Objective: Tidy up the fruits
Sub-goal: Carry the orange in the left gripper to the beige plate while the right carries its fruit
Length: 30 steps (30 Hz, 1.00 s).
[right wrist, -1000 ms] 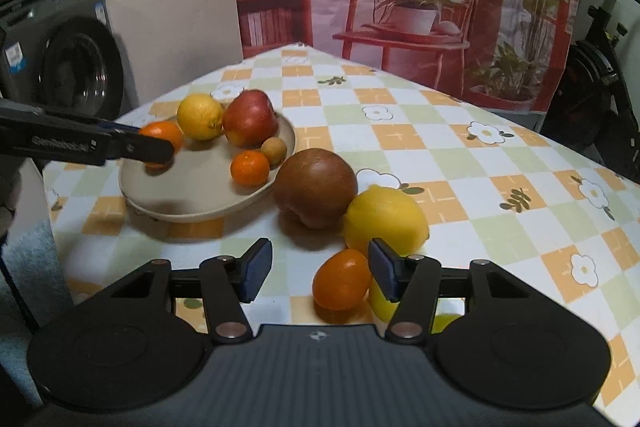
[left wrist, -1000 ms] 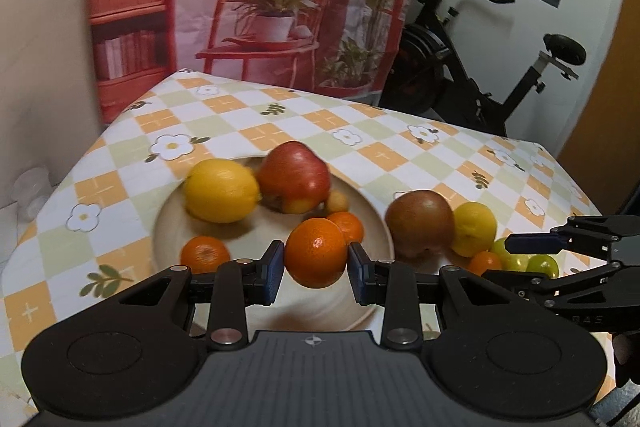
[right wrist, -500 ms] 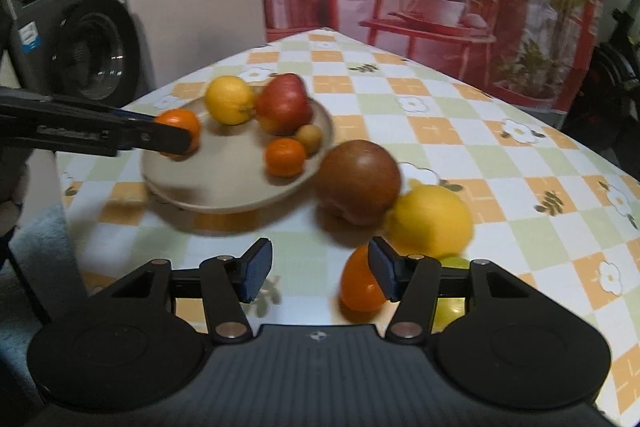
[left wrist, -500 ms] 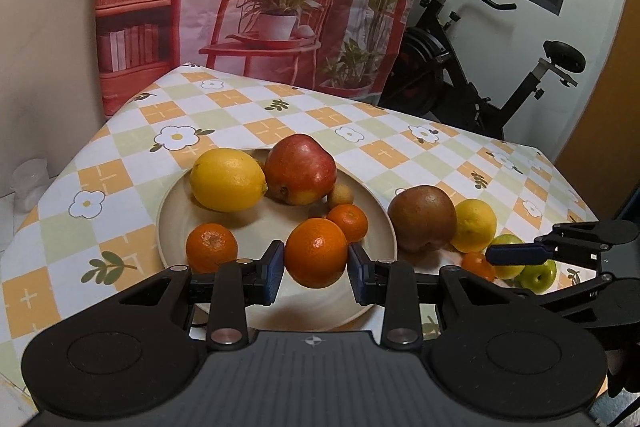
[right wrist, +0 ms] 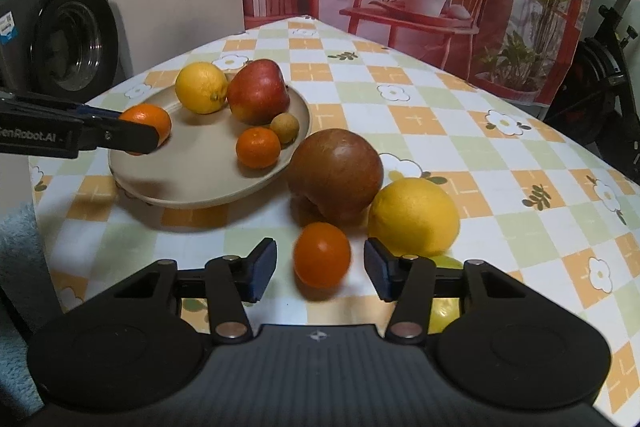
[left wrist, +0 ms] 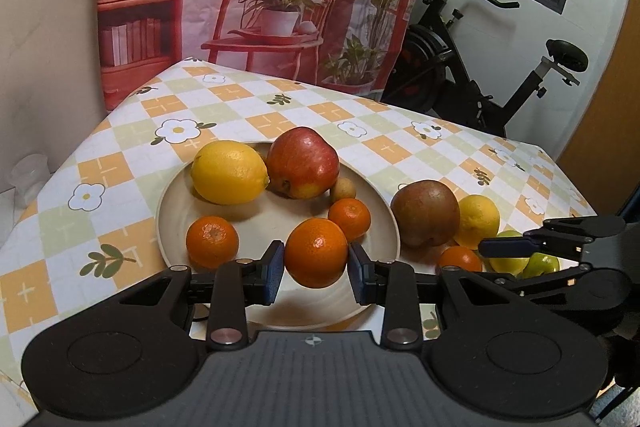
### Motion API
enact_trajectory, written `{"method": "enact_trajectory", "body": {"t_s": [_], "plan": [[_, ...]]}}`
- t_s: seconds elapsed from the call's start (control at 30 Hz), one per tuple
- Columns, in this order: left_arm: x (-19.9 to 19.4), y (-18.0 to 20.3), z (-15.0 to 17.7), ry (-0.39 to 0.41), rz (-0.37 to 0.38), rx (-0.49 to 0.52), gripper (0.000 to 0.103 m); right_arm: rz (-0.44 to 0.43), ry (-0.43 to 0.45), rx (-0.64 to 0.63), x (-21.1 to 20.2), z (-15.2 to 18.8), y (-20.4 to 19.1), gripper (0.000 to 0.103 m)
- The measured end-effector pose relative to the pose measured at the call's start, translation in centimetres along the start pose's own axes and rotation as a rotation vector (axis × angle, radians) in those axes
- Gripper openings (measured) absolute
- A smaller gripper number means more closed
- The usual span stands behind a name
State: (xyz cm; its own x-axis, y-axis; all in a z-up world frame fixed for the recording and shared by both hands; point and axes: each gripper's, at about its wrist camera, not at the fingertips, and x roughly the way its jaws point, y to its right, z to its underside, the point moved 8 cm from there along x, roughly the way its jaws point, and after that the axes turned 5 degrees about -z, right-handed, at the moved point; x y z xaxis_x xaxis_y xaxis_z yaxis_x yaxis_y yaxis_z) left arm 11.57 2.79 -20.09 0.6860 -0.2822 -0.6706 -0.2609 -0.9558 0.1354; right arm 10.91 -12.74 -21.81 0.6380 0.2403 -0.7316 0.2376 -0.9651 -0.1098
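A checked tablecloth [left wrist: 280, 115] with flower prints covers the table, and a beige plate [left wrist: 176, 203] sits on it. On the plate, seen from the left wrist, a lemon [left wrist: 229, 171] lies at 10 o'clock, touching a red apple [left wrist: 303, 161] at 12 o'clock; a small tan fruit [left wrist: 343, 188] and a small mandarin [left wrist: 349, 213] sit at 2 o'clock, and another mandarin [left wrist: 212, 241] rests at 8 o'clock near the rim. Just off the plate at 3 o'clock stands a brownish apple [left wrist: 425, 211], with a second lemon [left wrist: 479, 221] touching it behind. Green fruits [left wrist: 542, 263] lie beyond, partly hidden by the right gripper's finger.

The left gripper [left wrist: 316, 266] is clamped on an orange [left wrist: 316, 253], both pads pressed to its sides, held above the plate's near rim at 6 o'clock. Its skin is bright, dimpled and glossy, with a pale stem scar facing up.

The right gripper [right wrist: 320, 265] stands apart, fingers spread either side of a smooth orange-red fruit [right wrist: 322, 254] on the cloth, touching neither pad. The brownish apple and lemon crowd close behind it.
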Motion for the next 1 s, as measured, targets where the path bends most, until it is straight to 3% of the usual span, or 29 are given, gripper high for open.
{"method": "enact_trajectory", "body": {"t_s": [0.3, 0.6, 1.0], "plan": [[0.3, 0.1, 0.2, -0.012, -0.007, 0.007, 0.036, 0.001, -0.037, 0.024, 1.8, 0.1, 0.5, 0.039], [0.5, 0.2, 0.1, -0.03, 0.001, 0.018, 0.036, -0.005, -0.016, 0.061, 1.3, 0.2, 0.7, 0.038], [0.6, -1.8, -1.7, -0.043, -0.025, 0.063, 0.036, -0.032, 0.072, 0.047, -1.1, -2.4, -0.4, 0.038]]}}
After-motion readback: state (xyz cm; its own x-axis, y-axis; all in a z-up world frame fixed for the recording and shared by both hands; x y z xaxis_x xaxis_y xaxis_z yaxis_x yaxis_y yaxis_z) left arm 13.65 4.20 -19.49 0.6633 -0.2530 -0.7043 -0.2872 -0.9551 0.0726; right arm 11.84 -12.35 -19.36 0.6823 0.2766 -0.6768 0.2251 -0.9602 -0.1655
